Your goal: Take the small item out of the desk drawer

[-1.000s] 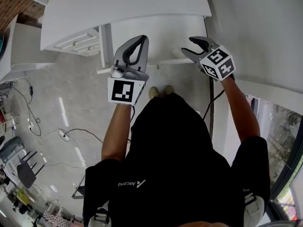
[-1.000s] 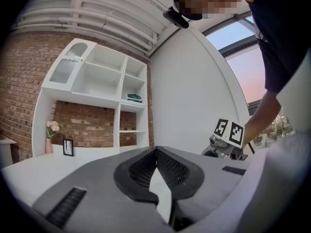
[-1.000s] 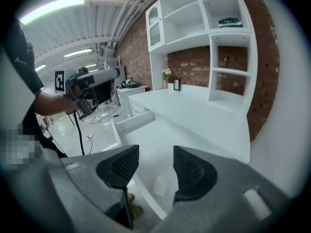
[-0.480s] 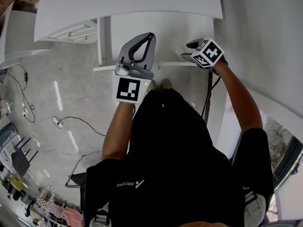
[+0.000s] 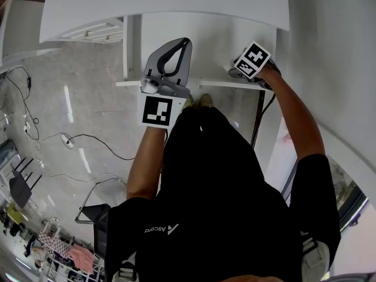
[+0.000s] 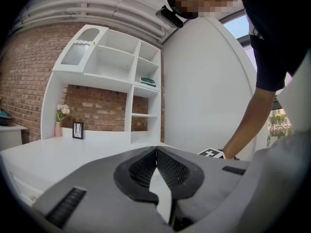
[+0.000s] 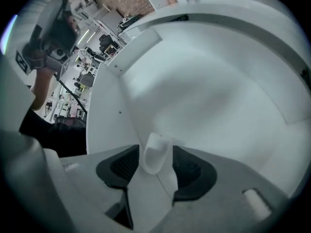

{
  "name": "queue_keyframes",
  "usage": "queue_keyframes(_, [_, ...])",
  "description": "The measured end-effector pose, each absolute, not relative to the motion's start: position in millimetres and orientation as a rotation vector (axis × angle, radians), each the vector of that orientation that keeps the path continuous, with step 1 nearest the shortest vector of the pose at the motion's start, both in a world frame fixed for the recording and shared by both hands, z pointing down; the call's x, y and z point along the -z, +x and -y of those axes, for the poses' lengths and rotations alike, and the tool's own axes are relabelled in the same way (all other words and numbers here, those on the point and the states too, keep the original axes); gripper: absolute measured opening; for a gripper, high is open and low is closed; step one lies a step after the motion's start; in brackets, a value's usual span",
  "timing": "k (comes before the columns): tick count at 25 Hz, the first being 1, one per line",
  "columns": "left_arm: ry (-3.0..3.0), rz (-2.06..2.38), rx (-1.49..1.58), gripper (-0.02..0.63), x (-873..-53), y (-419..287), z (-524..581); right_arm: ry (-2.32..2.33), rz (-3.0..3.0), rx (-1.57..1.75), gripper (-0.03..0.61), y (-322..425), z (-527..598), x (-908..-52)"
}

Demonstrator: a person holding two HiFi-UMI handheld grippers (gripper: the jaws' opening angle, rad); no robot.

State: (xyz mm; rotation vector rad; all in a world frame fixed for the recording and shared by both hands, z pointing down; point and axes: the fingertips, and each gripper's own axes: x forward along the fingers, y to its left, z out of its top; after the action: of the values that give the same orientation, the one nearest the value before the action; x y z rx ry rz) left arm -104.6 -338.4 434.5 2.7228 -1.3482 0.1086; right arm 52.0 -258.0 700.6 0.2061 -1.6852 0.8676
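The white desk (image 5: 176,4) fills the top of the head view, with a thin white drawer edge (image 5: 217,84) below it. My right gripper (image 5: 238,68) sits at that edge, its marker cube on top. In the right gripper view the jaws stand on both sides of a small white drawer handle (image 7: 155,152), and the right gripper (image 7: 155,163) is shut on it. My left gripper (image 5: 185,42) hovers over the desk's front, left of the right one, shut with nothing in it (image 6: 156,150). No small item shows in any view; the drawer's inside is hidden.
A white shelf unit (image 6: 121,81) against a brick wall stands at the desk's far end, with a vase (image 6: 59,123) and a picture frame (image 6: 77,129). A white wall (image 5: 329,51) is close on the right. Cables (image 5: 76,143) lie on the floor at the left.
My right gripper has moved down and forward onto the drawer front. The left gripper has held about the same place, and the head view has shifted a little.
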Motion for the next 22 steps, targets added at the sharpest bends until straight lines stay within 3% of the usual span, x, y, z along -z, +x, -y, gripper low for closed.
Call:
queue_keyframes(14, [2.667,1.387,-0.145,-0.002,-448.7,-118.2,343.5,0.15,1.566,-0.956,0.208,48.6,247.9,-725.2])
queue_keyframes(22, [2.658,1.396,-0.162,-0.002,-449.6,-120.4,336.5,0.152,1.586,-0.932,0.169,52.5,248.9,-725.7])
